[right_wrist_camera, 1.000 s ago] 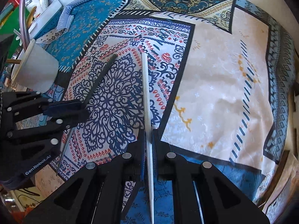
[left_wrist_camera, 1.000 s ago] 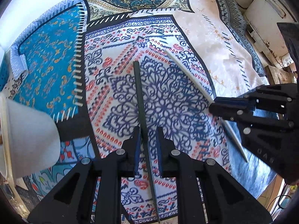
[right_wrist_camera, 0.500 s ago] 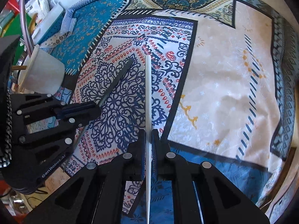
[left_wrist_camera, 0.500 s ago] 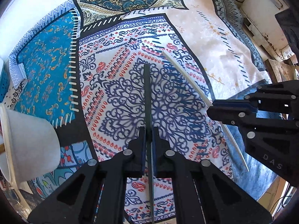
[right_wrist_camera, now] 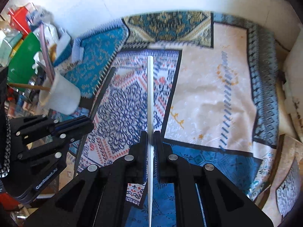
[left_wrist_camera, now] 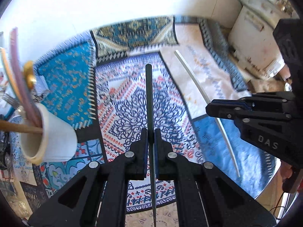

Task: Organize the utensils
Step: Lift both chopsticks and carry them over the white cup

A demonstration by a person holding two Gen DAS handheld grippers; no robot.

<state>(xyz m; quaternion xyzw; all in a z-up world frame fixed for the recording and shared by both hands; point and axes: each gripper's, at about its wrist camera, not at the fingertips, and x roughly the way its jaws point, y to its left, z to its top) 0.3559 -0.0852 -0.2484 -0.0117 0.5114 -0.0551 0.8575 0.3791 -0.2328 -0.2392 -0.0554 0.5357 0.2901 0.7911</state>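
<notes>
My left gripper [left_wrist_camera: 150, 132] is shut on a black chopstick [left_wrist_camera: 149, 98] and holds it above the patterned cloth. My right gripper [right_wrist_camera: 150, 135] is shut on a white chopstick [right_wrist_camera: 150, 94], also lifted. Each gripper shows in the other view: the right one [left_wrist_camera: 214, 108] with the white chopstick [left_wrist_camera: 195, 81], the left one [right_wrist_camera: 89, 122] with the black chopstick [right_wrist_camera: 103, 90]. A white cup [left_wrist_camera: 56, 138] stands at the left and holds several utensils; it also shows in the right wrist view [right_wrist_camera: 62, 96].
A patchwork patterned cloth [right_wrist_camera: 208, 94] covers the table. Clutter with a green object [right_wrist_camera: 22, 62] and a red box [right_wrist_camera: 19, 19] lies at the far left behind the cup. A white wall is behind. A white appliance [left_wrist_camera: 255, 37] stands at the right.
Both grippers have lifted and tilted up with their chopsticks held. The left jaws closed fully on the black chopstick. The cup's utensils and the wall have come into view.
</notes>
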